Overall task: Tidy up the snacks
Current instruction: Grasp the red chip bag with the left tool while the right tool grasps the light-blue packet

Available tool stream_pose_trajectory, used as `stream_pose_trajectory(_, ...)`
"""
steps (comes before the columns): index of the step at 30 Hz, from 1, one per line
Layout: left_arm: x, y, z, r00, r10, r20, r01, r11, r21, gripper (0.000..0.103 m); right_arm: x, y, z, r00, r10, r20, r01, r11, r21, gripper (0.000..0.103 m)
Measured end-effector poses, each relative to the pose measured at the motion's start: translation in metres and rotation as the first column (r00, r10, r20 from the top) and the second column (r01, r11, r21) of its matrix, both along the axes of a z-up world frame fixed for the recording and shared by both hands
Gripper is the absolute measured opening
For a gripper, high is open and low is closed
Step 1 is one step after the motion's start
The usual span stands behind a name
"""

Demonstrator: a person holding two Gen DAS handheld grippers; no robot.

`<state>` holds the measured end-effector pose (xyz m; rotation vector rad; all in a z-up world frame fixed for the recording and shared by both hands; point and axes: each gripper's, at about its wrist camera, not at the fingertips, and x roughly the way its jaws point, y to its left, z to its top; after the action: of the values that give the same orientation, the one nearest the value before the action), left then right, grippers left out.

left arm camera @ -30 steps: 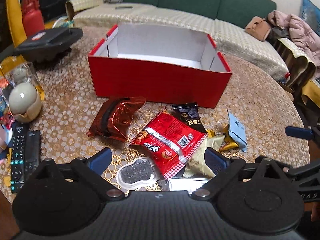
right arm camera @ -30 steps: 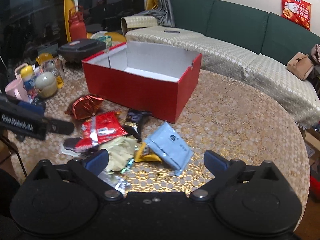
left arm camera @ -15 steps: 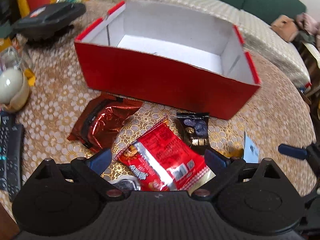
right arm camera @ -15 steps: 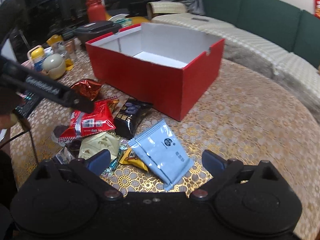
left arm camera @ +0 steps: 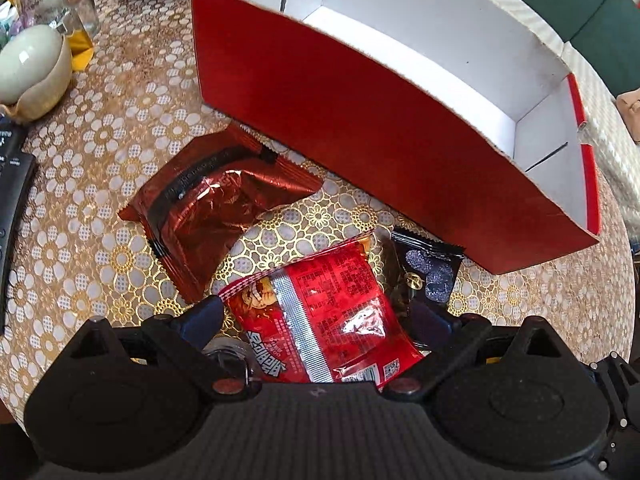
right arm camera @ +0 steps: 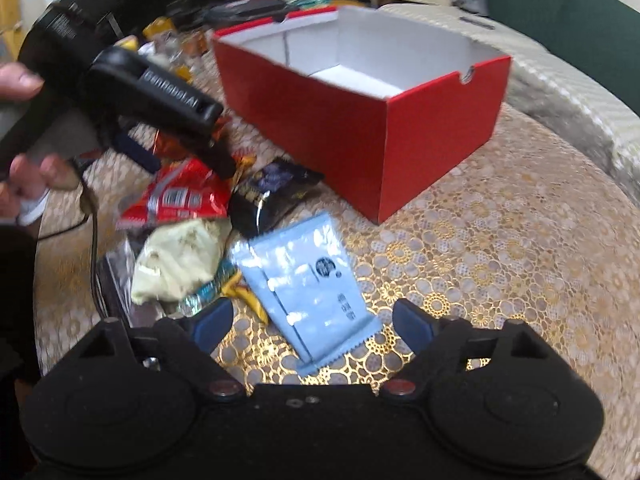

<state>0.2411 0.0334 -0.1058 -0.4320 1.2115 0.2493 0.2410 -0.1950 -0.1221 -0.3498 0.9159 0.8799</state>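
2 hand-held grippers now lower over snack pile than 1 second ago — we see left hand-held gripper (left arm camera: 316,322) apart, straddling red packet (left arm camera: 320,316); right hand-held gripper (right arm camera: 310,326) closing around blue packet (right arm camera: 308,292), pads not yet touching. Red box (right arm camera: 360,120) empty on counter (right arm camera: 500,240) — first picks imminent.

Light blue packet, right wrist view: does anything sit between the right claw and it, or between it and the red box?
Nothing visible does. The light blue packet lies flat between the closing fingers of the right claw, not yet pinched. Bare tablecloth separates it from the open, empty red box; the black packet lies off to one side.
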Motion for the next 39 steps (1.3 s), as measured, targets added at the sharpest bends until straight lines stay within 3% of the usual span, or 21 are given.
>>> stream_pose_trajectory(6, 0.003, 0.005, -0.007, 0.998, 0.053, -0.030, -0.054, 0.999, -0.004, 0.099, 0.009, 0.011, -0.012, 0.998, 0.058, 0.032, -0.055, 0.995, -0.087, 0.082)
stream_pose_trajectory(13, 0.008, 0.009, -0.013, 0.997, 0.061, -0.044, -0.062, 0.998, -0.008, 0.095, 0.003, 0.017, -0.015, 0.993, 0.102, 0.066, -0.096, 0.992, -0.086, 0.061)
stream_pose_trajectory(16, 0.008, 0.011, -0.015, 0.997, 0.064, -0.041, -0.065, 0.997, -0.029, 0.086, 0.001, 0.019, -0.014, 0.991, 0.105, 0.077, -0.099, 0.992, -0.079, 0.053)
stream_pose_trajectory(17, 0.007, 0.012, -0.015, 0.997, 0.061, -0.038, -0.063, 0.997, -0.038, 0.075, 0.002, 0.019, -0.014, 0.992, 0.095, 0.077, -0.089, 0.993, -0.076, 0.051)
stream_pose_trajectory(21, 0.003, 0.013, -0.014, 0.998, 0.058, -0.031, -0.059, 0.998, -0.038, 0.073, -0.002, 0.016, -0.013, 0.995, 0.045, 0.094, -0.039, 0.997, -0.067, 0.044)
stream_pose_trajectory(39, -0.039, 0.031, 0.000, 0.999, 0.045, 0.018, -0.043, 0.995, -0.089, 0.073, -0.047, -0.008, 0.003, 0.976, -0.199, 0.090, 0.197, 0.980, 0.025, 0.031)
